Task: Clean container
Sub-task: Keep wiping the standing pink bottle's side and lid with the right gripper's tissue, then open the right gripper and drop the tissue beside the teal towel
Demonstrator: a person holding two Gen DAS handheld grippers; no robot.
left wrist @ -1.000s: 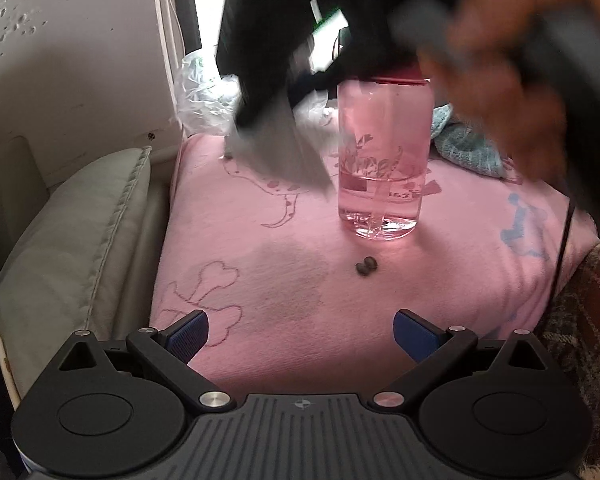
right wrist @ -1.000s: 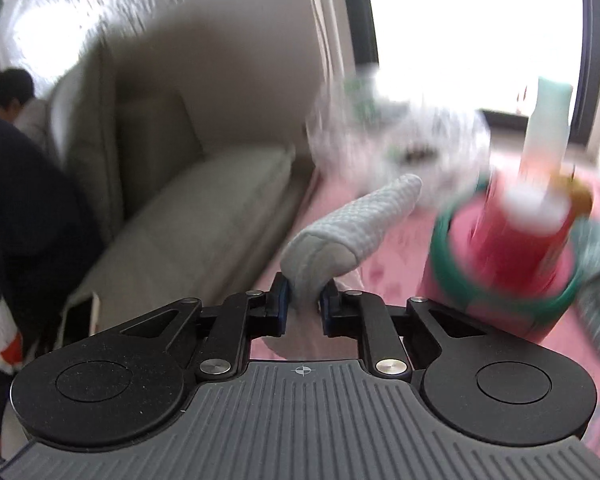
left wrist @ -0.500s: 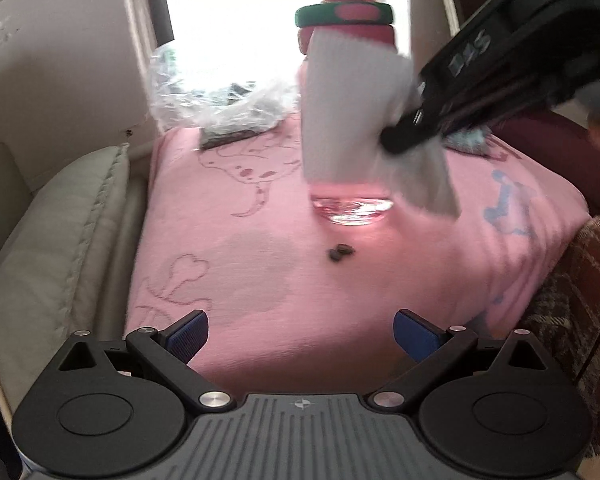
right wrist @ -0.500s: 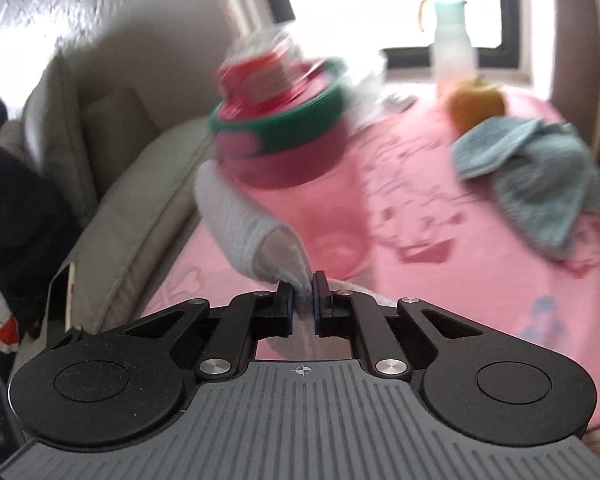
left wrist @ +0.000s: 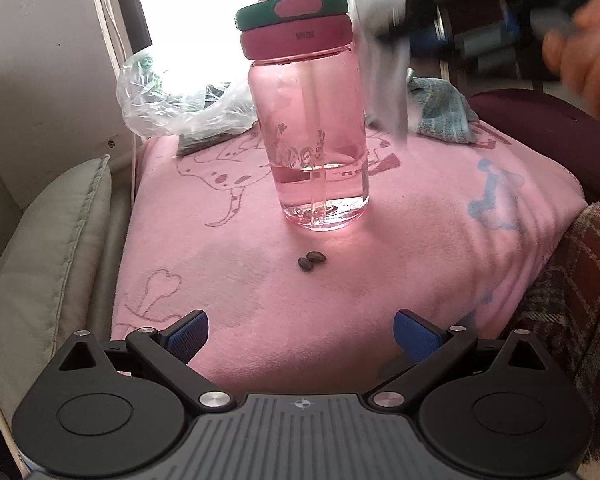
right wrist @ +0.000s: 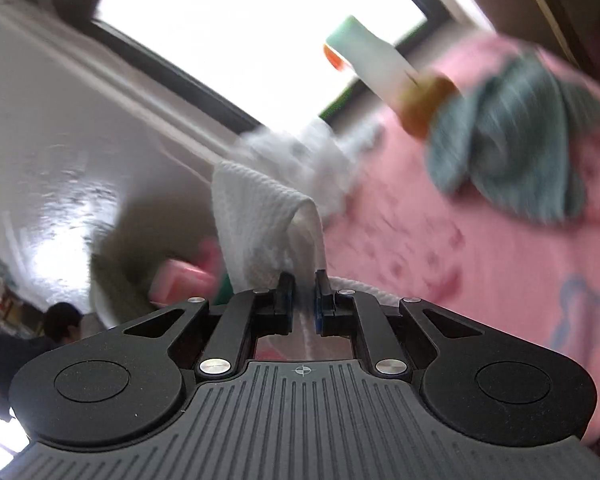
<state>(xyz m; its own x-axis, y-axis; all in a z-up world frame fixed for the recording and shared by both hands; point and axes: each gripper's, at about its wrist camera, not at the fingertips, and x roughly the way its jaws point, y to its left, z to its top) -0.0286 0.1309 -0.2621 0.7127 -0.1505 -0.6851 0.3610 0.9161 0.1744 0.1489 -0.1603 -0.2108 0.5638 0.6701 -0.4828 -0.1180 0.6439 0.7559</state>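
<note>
While the pink blanket (left wrist: 400,288) covers most of the left wrist view, draped over a raised surface with a grey cushion (left wrist: 48,256) to its left and a plaid fabric (left wrist: 572,304) at right, the pink bottle (left wrist: 312,120) stands upright near the blanket's middle, partly filled with clear liquid, green-and-pink lid on. Left gripper (left wrist: 300,336) sits low at the near edge, fingers spread wide, nothing between them; bottle is straight ahead of it, well apart, roughly on its centreline. Right gripper (right wrist: 303,296) is clamped on a white cloth (right wrist: 260,224), jaws pinched close with the fabric folded up between them. In the left view that cloth (left wrist: 384,60) is a motion-blurred streak hanging just beside the bottle's upper right side, by the lid; can't tell if it touches. A blurred hand (left wrist: 584,52) shows at far right behind it. Right view is tilted and blurred: only a pink bit of the bottle's lid (right wrist: 184,280) is visible, low left of the jaws, just beside the cloth. Behind the bottle: crumpled clear plastic bag (left wrist: 168,100) at left, teal towel (left wrist: 440,112) at right. Two small dark bits (left wrist: 312,261) lie on the blanket between bottle and left gripper, nearer the bottle.
</note>
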